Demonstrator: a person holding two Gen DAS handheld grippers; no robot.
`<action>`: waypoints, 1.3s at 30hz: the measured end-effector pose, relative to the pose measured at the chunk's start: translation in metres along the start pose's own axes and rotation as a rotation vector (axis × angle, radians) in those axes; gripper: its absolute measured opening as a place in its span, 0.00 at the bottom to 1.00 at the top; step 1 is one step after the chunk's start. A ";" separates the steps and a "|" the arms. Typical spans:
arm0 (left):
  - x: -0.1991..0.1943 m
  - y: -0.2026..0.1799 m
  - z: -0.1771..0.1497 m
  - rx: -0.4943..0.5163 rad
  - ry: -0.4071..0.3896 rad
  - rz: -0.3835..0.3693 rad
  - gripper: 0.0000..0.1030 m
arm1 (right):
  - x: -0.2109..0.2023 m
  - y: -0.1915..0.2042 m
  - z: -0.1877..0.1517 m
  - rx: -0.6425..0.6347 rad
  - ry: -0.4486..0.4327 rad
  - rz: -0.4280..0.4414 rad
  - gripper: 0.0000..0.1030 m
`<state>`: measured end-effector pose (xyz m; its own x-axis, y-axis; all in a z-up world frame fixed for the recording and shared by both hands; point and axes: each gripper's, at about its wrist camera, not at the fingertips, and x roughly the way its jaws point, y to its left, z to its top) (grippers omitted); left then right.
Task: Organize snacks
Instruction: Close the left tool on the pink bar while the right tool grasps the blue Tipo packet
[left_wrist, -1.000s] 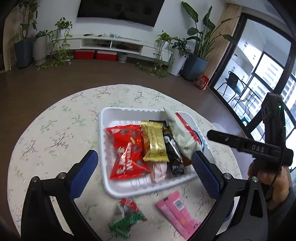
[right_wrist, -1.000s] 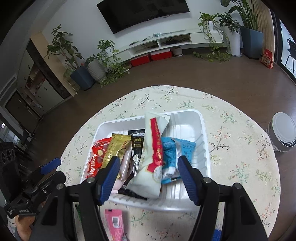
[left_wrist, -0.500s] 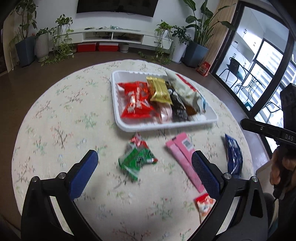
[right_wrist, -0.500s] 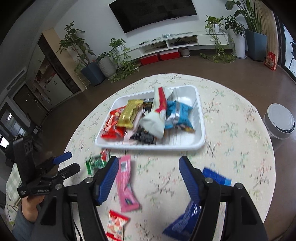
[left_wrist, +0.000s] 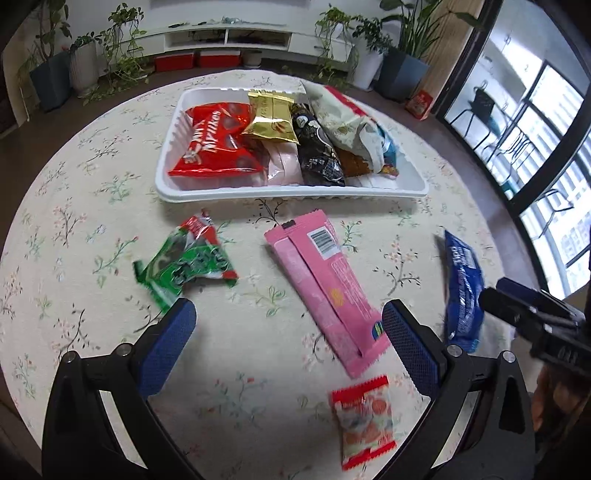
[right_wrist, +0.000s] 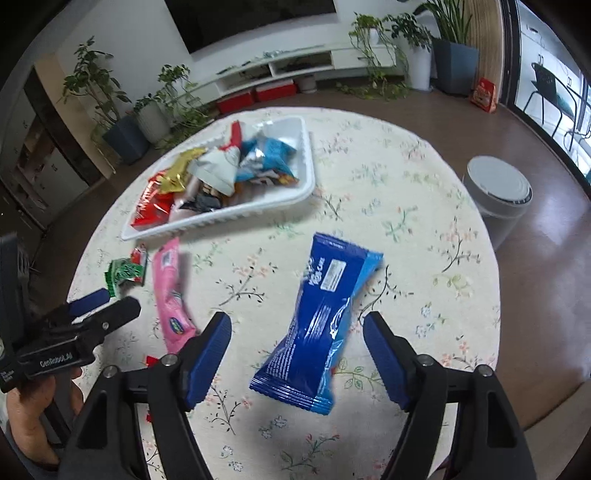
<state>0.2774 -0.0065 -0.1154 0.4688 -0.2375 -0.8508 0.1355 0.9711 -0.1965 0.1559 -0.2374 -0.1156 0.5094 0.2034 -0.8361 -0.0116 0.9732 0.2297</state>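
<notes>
Jaws of the left gripper (left_wrist: 288, 343) stand wide apart and empty at the bottom of the left wrist view, held low over the floral-clothed counter (left_wrist: 74, 206), with the pink snack bar (left_wrist: 325, 288) lying between them and the green candy packet (left_wrist: 184, 264) just beyond the left fingertip. A red-and-white candy packet (left_wrist: 364, 421) lies at lower right. Jaws of the right gripper (right_wrist: 297, 341) are also spread open, hovering either side of the blue cake packet (right_wrist: 321, 325) without touching it. In the upper middle of both frames sits the white tray (left_wrist: 295, 192), filled with red, gold, black and cream snack packs. A hand (right_wrist: 33, 410) grips the left tool's handle at lower left of the right wrist view.
</notes>
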 end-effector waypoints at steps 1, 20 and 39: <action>0.004 -0.005 0.004 0.005 0.007 0.015 0.99 | 0.003 -0.001 0.000 0.002 0.004 -0.010 0.74; 0.073 -0.040 0.024 0.059 0.107 0.154 0.91 | 0.040 0.002 -0.010 -0.076 0.032 -0.143 0.70; 0.065 -0.065 0.017 0.227 0.086 0.081 0.28 | 0.038 0.013 -0.017 -0.132 0.008 -0.193 0.47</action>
<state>0.3135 -0.0850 -0.1497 0.4116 -0.1467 -0.8995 0.2977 0.9545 -0.0194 0.1601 -0.2154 -0.1526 0.5065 0.0121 -0.8622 -0.0269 0.9996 -0.0018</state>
